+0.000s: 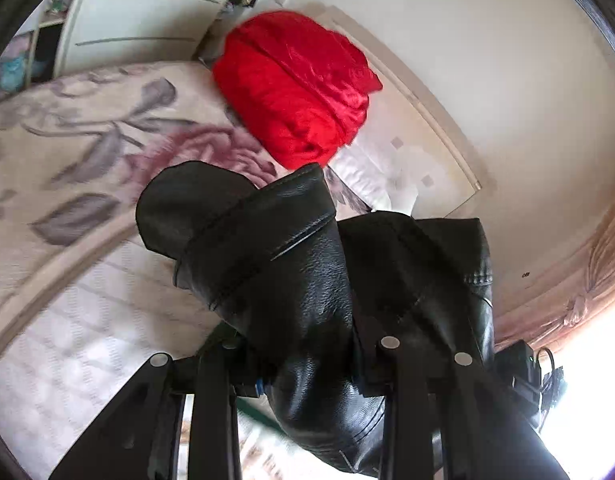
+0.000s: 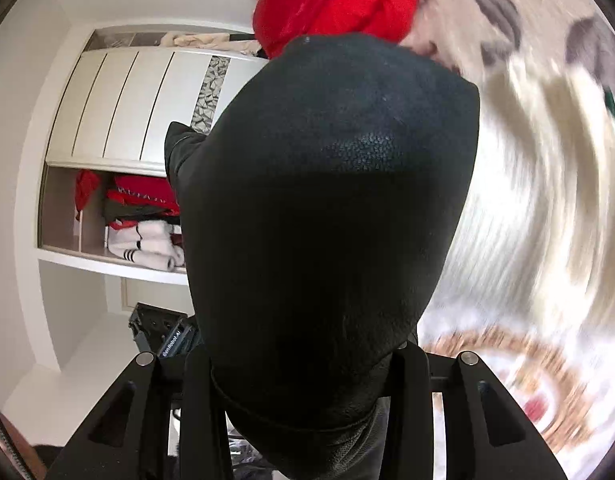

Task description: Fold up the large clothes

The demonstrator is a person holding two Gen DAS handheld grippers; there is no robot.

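Above a floral bedspread (image 1: 67,128), a black leather jacket (image 1: 307,280) is clamped by the left gripper (image 1: 307,360) and right gripper (image 2: 307,364), its length extending away from both cameras.

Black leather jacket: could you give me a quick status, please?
Left gripper, right gripper both shut on black leather jacket. Jacket lifted. Red garment beyond on bed.

Floral bedspread (image 1: 67,128), white wardrobe (image 2: 119,108) and shelf of folded clothes (image 2: 143,220).
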